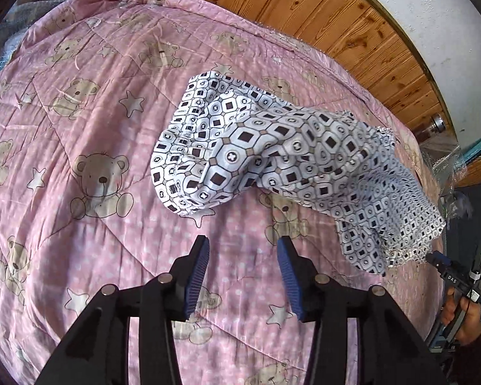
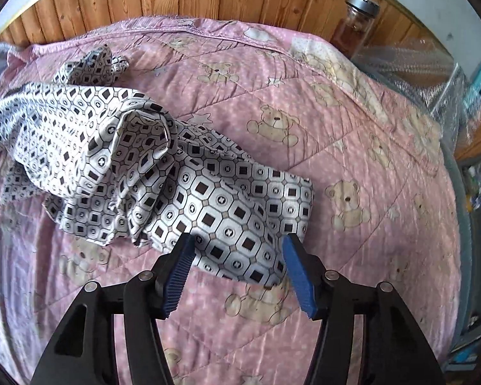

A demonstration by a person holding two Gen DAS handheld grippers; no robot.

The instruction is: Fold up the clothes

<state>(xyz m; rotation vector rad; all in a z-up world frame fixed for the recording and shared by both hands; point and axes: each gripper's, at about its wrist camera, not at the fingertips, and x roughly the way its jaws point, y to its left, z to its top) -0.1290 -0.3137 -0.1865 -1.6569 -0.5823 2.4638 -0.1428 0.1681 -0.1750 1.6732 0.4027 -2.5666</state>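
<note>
left wrist: left tool [image 1: 242,245] gaped wide, empty, above pink bear quilt [image 1: 80,102]; crumpled patterned garment [image 1: 272,157] lay ahead | right wrist: right tool [image 2: 239,245] spread wide, gripping nothing, tips over garment's near edge [image 2: 234,224]

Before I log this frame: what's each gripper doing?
Left gripper: open, holding nothing, above the quilt.
Right gripper: open, fingers either side of the patterned garment, not clamped.
</note>
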